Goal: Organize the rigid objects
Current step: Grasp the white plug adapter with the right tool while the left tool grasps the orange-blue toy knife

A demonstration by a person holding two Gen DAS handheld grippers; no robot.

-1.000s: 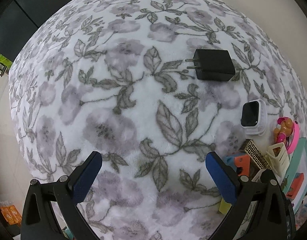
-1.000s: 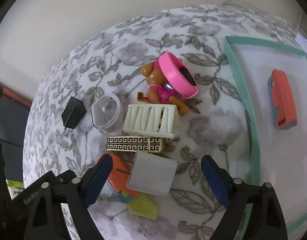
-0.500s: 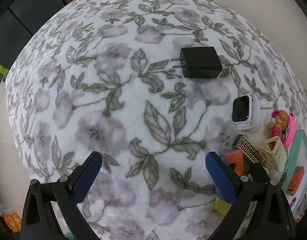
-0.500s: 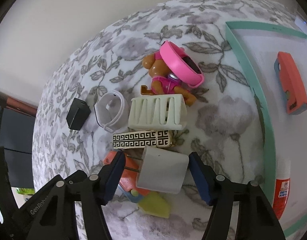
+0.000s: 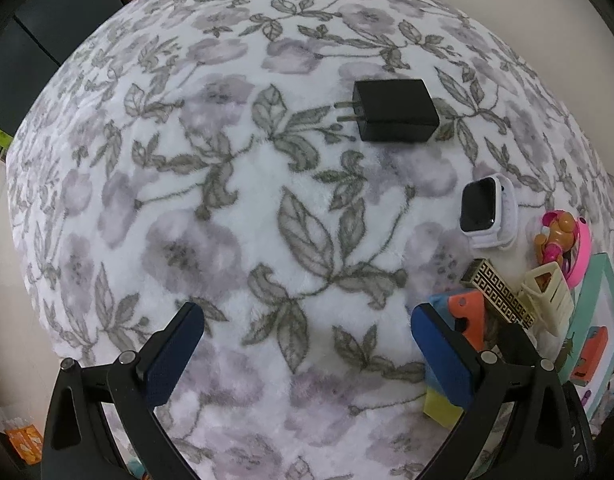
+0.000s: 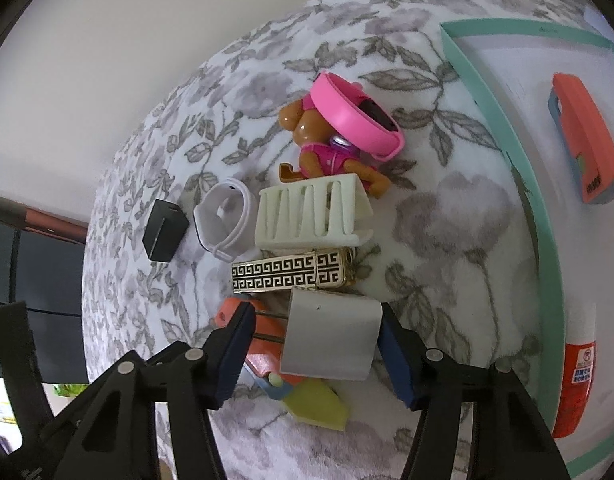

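- Between the blue pads of the right tool (image 6: 315,344) lay a white charger (image 6: 331,336), its body in the gap while the jaws were closing on it.
- The right-hand pad (image 6: 395,356) looked to be against the charger's side; the left-hand pad (image 6: 235,352) stood clear of the body, out by the prong tips, so the grip was not yet made.
- The charger lay flat with its two prongs (image 6: 271,326) pointing to the picture's left, its long axis running across the gap from pad to pad.
- Under and beside it sat an orange block (image 6: 263,344), with a yellow piece (image 6: 319,404) just below.
- Just above the charger lay a gold case (image 6: 291,274) with a key pattern, lengthwise across the view; behind that came a cream clip (image 6: 311,216), a white watch (image 6: 227,220), a black charger (image 6: 163,236) and a pink toy (image 6: 339,136).
- At the right stood a teal tray (image 6: 547,280) holding an orange sharpener (image 6: 587,140).
- The left tool (image 5: 307,352) hung with its jaws wide apart and nothing between them, over bare cloth (image 5: 227,200).
- In its view the black charger (image 5: 395,114) lay well ahead, prongs pointing left, and the watch (image 5: 487,212) sat to the right.
- Everything rested on a table covered in white fleece printed with grey leaves and mauve flowers; a pale wall (image 6: 127,40) rose behind it.
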